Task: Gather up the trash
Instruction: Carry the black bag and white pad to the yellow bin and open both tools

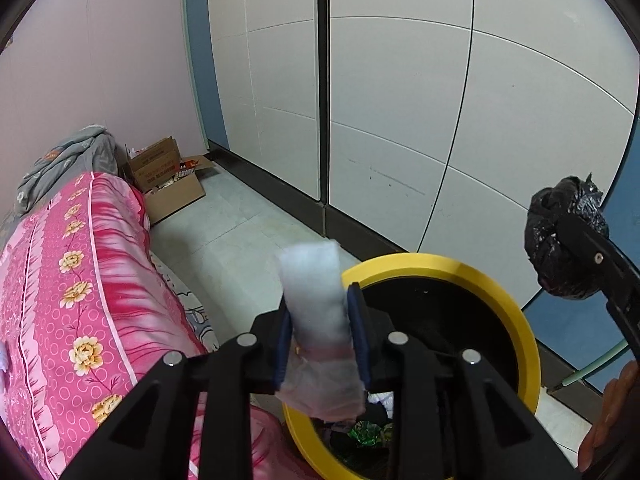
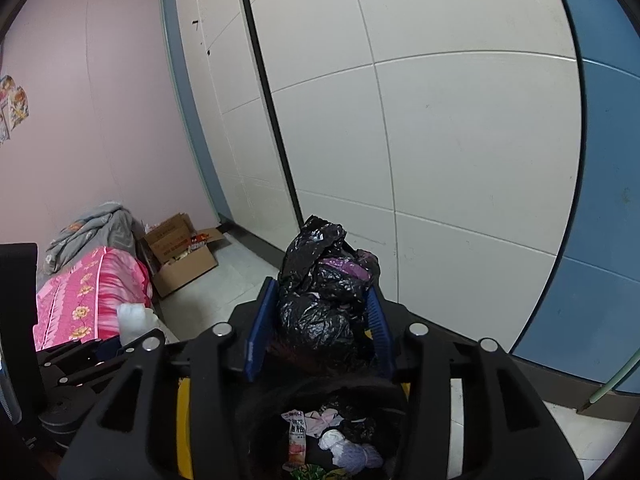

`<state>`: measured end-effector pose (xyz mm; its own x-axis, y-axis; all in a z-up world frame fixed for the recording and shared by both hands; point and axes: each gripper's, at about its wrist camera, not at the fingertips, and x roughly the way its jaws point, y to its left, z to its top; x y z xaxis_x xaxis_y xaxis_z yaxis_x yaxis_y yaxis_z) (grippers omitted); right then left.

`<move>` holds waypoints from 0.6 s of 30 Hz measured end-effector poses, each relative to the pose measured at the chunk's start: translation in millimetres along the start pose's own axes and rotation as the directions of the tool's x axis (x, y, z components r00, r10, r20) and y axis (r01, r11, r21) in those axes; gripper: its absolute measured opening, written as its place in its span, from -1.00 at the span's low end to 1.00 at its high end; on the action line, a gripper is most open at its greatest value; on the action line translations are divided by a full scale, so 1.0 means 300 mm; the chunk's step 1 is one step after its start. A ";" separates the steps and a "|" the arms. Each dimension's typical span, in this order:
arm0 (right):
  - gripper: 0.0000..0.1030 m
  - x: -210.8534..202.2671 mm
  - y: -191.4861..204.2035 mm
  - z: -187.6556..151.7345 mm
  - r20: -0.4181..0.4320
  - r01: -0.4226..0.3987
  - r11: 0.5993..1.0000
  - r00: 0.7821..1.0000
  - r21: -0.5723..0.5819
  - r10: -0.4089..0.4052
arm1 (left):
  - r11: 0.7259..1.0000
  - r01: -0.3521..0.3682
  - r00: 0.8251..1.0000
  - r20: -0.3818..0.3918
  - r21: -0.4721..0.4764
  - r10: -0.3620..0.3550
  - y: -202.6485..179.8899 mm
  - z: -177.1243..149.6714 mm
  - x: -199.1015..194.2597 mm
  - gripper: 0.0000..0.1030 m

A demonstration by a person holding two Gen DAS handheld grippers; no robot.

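Both hands loaded and over the bin [image 1: 516, 312], yellow rim, already holding wrappers and tissue inside. My left gripper [image 1: 320, 336] has its fingers pinching a white tissue wad [image 1: 316, 304], hanging at the rim's 9 o'clock edge. My right gripper [image 2: 320, 320] has fingers clamped on a crumpled black plastic bag [image 2: 324, 292], sitting above the bin's 12 o'clock side. Judging progress: pickup done, both pieces not yet dropped. Cardboard box [image 1: 172, 184] by the bed [image 1: 80, 280] may be next, can't tell.
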<state>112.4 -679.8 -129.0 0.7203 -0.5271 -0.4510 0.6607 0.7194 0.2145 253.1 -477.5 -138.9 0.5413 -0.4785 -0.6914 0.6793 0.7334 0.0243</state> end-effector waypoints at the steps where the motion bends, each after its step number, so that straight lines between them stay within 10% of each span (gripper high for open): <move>1: -0.07 -0.004 -0.002 0.001 0.005 0.003 1.000 1.000 0.001 -0.003 | 1.000 0.001 1.000 0.002 -0.002 -0.001 -0.001 0.002 -0.002 -0.35; 8: 0.25 -0.030 -0.022 0.004 0.019 0.018 0.999 1.000 0.029 -0.018 | 0.999 -0.004 1.000 0.012 -0.039 0.004 0.019 0.006 -0.022 0.29; 18: 0.42 -0.147 0.016 0.052 0.068 -0.028 0.999 0.997 0.023 0.027 | 0.990 -0.084 0.990 0.104 -0.113 0.096 0.142 0.023 -0.204 0.72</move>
<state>87.0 -660.1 -94.5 0.7503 -0.5371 -0.3854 0.6448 0.7233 0.2473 252.3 -420.3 -90.4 0.6527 -0.4532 -0.6072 0.5707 0.8212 0.0005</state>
